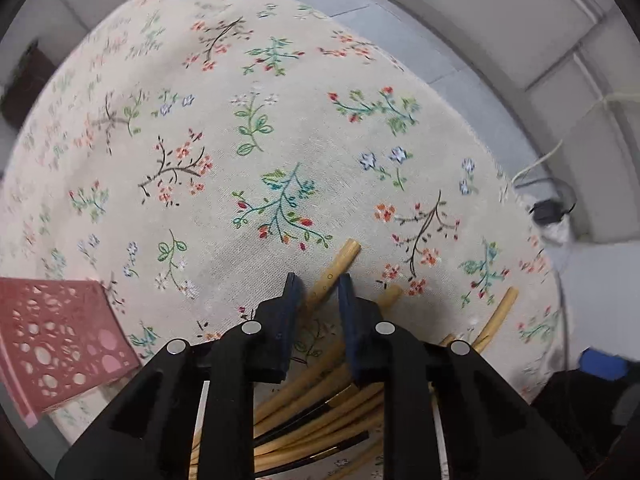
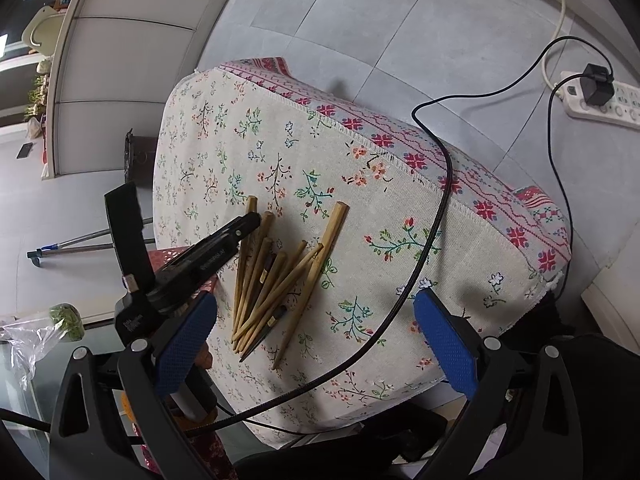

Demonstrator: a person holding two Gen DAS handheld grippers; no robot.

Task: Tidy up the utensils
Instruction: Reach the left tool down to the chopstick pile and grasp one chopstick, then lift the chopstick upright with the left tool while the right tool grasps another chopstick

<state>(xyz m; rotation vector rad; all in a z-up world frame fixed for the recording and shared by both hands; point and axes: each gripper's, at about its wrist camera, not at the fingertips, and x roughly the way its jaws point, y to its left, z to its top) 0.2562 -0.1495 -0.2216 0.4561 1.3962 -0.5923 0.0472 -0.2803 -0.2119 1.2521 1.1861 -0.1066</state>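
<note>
The left tongs [image 1: 318, 286], pointing down over the chopsticks [image 2: 276, 280] heaped on the table [image 2: 460, 240], straddle one stick without visibly pinching it; the right tongs [image 2: 316, 336] hang released; grip squarely before lifting.

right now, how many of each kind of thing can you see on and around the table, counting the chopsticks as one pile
chopstick pile: 1
pink basket: 1
grippers: 2, the left gripper and the right gripper
power strip: 1
total: 5
</note>
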